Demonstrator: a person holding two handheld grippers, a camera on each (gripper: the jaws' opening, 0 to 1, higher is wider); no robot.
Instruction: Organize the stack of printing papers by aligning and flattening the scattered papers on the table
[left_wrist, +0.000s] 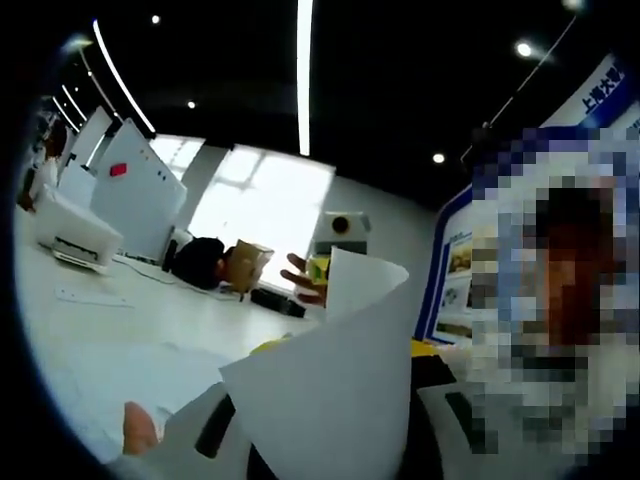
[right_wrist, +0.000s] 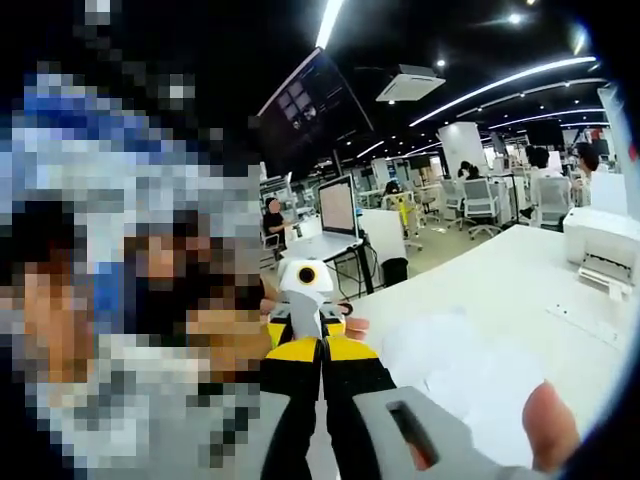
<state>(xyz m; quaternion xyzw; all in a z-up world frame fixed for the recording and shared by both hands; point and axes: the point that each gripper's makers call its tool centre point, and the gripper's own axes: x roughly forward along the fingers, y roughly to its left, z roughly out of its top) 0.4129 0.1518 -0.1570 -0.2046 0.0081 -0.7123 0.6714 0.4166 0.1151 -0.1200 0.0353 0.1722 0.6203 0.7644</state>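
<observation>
White paper sheets (left_wrist: 330, 400) stand up in the air right in front of the left gripper view. They rise from where my left gripper's jaws are and hide them. A rear sheet (left_wrist: 365, 285) reaches higher. My right gripper (left_wrist: 318, 268) shows its yellow tips at that sheet's left edge, with a hand behind it. In the right gripper view my right gripper (right_wrist: 322, 345) has its black, yellow-tipped jaws pressed together, pointing at the left gripper (right_wrist: 305, 290). More loose sheets (right_wrist: 460, 380) lie flat on the white table (right_wrist: 500, 290) to the right.
A white printer (right_wrist: 605, 245) stands at the table's far right, also seen as the printer (left_wrist: 75, 235) at the left. A cardboard box (left_wrist: 247, 265) and a dark bag (left_wrist: 198, 263) sit further back. People are close by. Office desks and chairs fill the background.
</observation>
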